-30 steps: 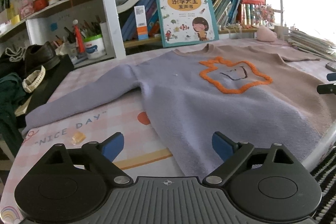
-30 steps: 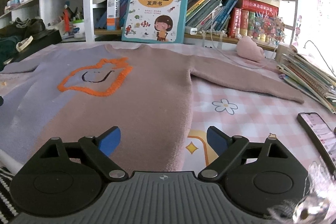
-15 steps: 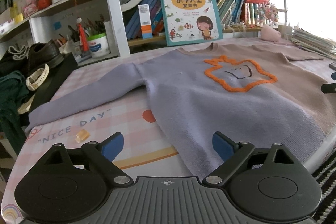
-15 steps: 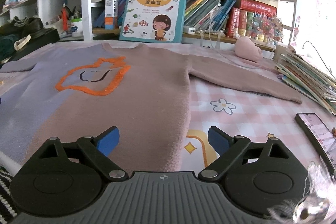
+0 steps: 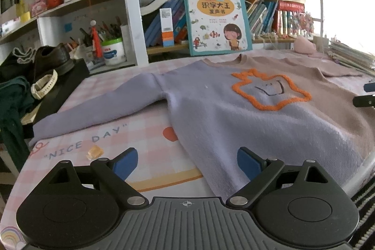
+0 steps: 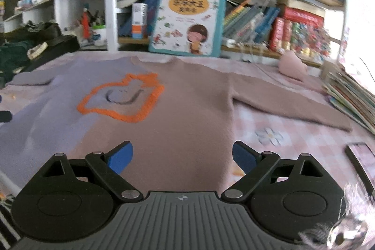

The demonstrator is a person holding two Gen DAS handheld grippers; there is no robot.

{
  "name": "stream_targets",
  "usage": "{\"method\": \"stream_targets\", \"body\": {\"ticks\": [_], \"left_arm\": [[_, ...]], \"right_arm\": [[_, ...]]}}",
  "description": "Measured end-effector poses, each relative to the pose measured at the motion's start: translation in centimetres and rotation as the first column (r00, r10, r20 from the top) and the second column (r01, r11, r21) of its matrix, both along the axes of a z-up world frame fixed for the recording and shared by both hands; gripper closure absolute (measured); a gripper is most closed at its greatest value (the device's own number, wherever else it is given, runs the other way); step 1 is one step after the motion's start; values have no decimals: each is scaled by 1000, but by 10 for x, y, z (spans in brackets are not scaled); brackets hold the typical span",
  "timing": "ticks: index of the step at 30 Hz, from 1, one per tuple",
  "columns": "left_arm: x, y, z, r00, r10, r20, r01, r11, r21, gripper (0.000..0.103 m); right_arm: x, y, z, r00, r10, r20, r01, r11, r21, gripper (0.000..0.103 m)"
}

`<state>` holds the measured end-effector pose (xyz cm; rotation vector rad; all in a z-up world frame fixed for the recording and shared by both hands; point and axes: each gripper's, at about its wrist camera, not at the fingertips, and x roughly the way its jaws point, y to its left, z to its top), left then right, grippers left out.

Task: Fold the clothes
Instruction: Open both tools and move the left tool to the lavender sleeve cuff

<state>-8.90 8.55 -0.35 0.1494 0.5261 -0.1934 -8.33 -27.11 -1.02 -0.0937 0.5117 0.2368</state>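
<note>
A sweater (image 5: pixel 234 114), lilac on its left half and dusty pink on its right, lies flat and face up on the table, with an orange star outline (image 5: pixel 269 90) on the chest. Its lilac sleeve (image 5: pixel 93 109) stretches left, its pink sleeve (image 6: pixel 288 104) stretches right. My left gripper (image 5: pixel 187 161) is open and empty, over the hem's lower left corner. My right gripper (image 6: pixel 182 156) is open and empty, over the pink hem (image 6: pixel 178 156). The right gripper's fingertip also shows at the right edge of the left wrist view (image 5: pixel 365 100).
The table wears a pink checked cloth (image 5: pixel 105 139) with a small amber piece (image 5: pixel 94 152) on it. A phone (image 6: pixel 362 161) and a book stack (image 6: pixel 351 95) lie at the right. A picture book (image 5: pixel 216 21) leans on shelves behind. Shoes and dark clothes (image 5: pixel 35 72) sit at the left.
Both grippers have come closer to the sweater's hem, and the right wrist view is blurred by motion. Both stay open. The sweater has not moved.
</note>
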Motion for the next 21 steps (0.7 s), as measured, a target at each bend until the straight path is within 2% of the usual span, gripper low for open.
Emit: {"method": "stream_targets", "body": {"ticks": [9, 17, 21], "left_arm": [[2, 11, 5, 999, 30, 23, -29, 999, -39, 9], [24, 21, 12, 996, 85, 12, -84, 993, -88, 9], [39, 25, 12, 992, 123, -10, -124, 988, -92, 9]], "right_arm": [[24, 55, 18, 983, 184, 14, -184, 982, 33, 10], [78, 118, 25, 929, 368, -40, -368, 930, -8, 9], [97, 137, 33, 901, 433, -16, -433, 901, -8, 9]]}}
